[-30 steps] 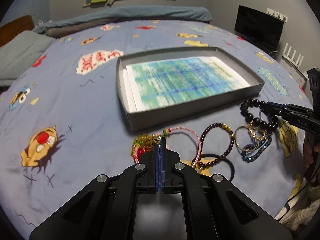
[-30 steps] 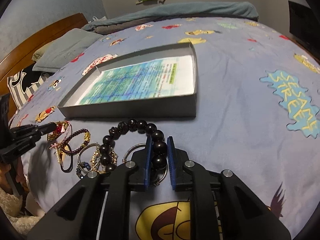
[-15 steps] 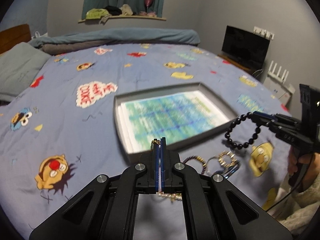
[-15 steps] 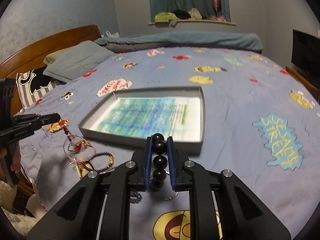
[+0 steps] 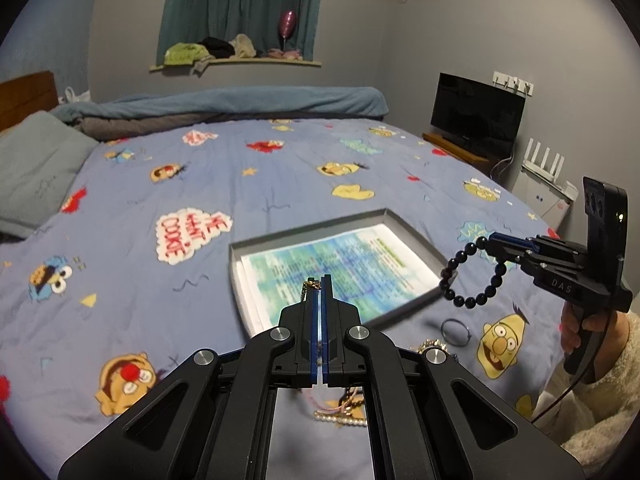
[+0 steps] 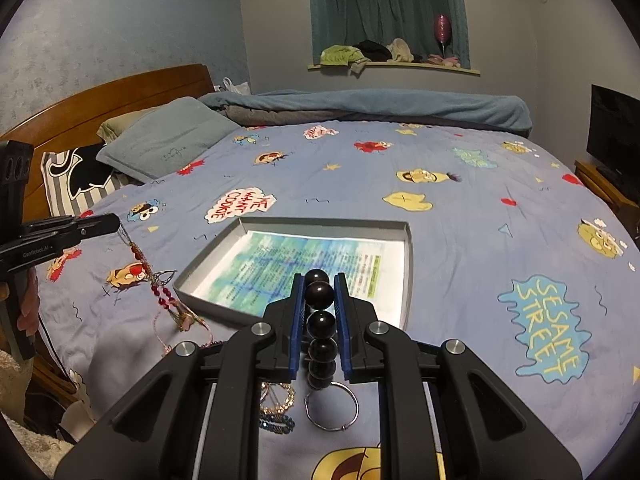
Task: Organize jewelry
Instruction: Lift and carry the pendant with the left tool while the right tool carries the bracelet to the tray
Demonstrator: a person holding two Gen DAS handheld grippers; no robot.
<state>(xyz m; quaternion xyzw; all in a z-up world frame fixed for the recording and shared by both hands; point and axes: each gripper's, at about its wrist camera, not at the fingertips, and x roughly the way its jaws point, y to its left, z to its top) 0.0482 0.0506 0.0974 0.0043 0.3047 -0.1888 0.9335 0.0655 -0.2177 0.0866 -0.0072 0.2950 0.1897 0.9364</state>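
Note:
My left gripper [image 5: 320, 280] is shut on a gold chain with red beads [image 6: 154, 276], which hangs from it above the bed, left of the grey box [image 6: 409, 264]. The gripper also shows in the right wrist view [image 6: 114, 222]. My right gripper [image 6: 319, 280] is shut on a black bead bracelet [image 5: 468, 276], lifted above the box's right near corner [image 5: 432, 296]. The box holds a blue-green printed sheet [image 5: 336, 268]. More jewelry lies on the bed below: a metal ring [image 6: 331, 406], gold and blue bracelets [image 6: 276, 408] and a pearl strand [image 5: 340, 420].
The bed has a blue cartoon sheet [image 5: 200, 184]. Pillows [image 6: 168, 140] and a wooden headboard [image 6: 100, 96] are at the left. A television [image 5: 476, 114] and a white router [image 5: 544, 164] stand at the right. A rolled blanket [image 5: 224, 108] lies at the far edge.
Both grippers have risen from the bed with their jewelry. The bead bracelet and the chain came off the pile and now hang in the air near the box.

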